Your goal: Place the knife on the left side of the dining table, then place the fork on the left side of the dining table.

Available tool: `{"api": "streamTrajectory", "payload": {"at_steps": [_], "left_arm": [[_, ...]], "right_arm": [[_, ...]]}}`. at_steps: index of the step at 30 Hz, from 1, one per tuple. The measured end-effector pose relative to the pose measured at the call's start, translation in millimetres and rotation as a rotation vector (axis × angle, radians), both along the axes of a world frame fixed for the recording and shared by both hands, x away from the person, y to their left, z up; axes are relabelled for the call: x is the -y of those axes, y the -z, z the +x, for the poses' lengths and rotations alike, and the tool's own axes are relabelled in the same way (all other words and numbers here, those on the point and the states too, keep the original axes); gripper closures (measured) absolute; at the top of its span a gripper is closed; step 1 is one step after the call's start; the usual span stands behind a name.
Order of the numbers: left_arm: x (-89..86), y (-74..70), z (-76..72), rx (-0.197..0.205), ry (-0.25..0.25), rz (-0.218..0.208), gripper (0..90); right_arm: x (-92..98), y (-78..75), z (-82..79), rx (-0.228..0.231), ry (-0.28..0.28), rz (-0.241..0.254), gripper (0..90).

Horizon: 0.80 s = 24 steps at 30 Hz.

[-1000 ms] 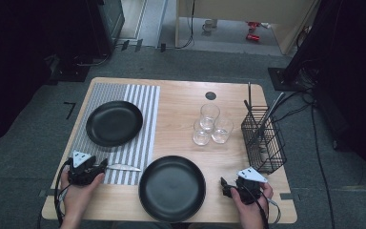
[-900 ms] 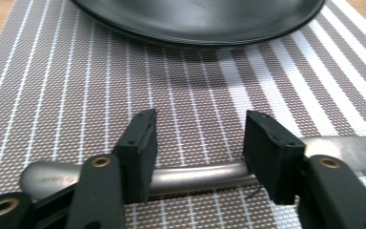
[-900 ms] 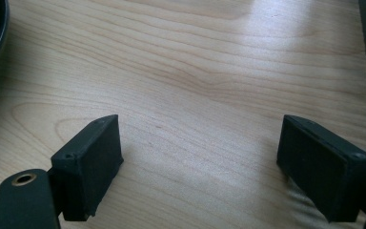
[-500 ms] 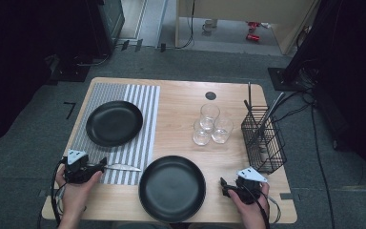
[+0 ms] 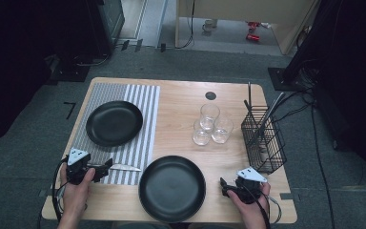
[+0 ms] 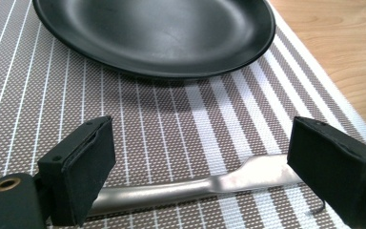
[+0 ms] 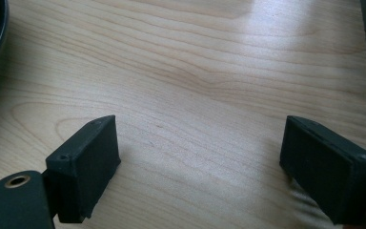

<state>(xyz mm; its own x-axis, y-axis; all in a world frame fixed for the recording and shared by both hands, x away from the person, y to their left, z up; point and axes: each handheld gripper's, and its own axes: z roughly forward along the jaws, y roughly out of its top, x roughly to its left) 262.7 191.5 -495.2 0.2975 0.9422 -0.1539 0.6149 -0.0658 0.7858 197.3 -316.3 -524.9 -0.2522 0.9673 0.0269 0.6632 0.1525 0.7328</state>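
Left gripper view: left gripper (image 6: pixel 200 167) jaws just opening, straddling knife (image 6: pixel 190 188) lying on striped placemat (image 6: pixel 171 129), pads clear. Right gripper (image 7: pixel 200 167) gaping over bare table (image 7: pixel 195 71), near right.

Two round black plates (image 5: pixel 114 122) (image 5: pixel 172 187). Three clear drinking glasses (image 5: pixel 209 114) (image 5: pixel 222 129) (image 5: pixel 201 133), clustered. One silver metal knife (image 5: pixel 124 167). One grey-and-white striped woven placemat (image 5: pixel 145 112). One black wire cutlery basket (image 5: pixel 263 138). One wooden worktop (image 5: pixel 181 102).

Gripper (image 6: pixel 200 167) just opened over knife (image 6: pixel 190 187) on striped mat (image 6: pixel 171 124), below black plate (image 6: pixel 157 33)
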Motion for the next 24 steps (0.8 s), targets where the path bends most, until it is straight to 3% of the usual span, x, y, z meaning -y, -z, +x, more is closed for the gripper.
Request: {"api": "streamTrajectory", "payload": {"at_steps": [12, 18, 20, 24], "left_arm": [[2.7, -7.4, -2.7, 0.036, 0.032, -0.006, 9.3], [0.4, -9.1, -2.4, 0.055, 0.059, -0.068, 9.6], [1.0, -9.9, -3.0, 0.067, 0.046, -0.058, 9.6], [3.1, -8.7, -2.2, 0.053, 0.038, -0.027, 9.6]], "right_arm": [[-1.2, -2.1, -1.7, 0.006, 0.009, -0.001, 13.0], [-4.2, -8.4, -4.9, 0.027, 0.008, 0.007, 12.9], [-4.9, -10.4, -5.9, 0.033, 0.005, 0.010, 13.0], [-6.3, -16.4, -8.6, 0.050, 0.007, 0.017, 13.0]]}}
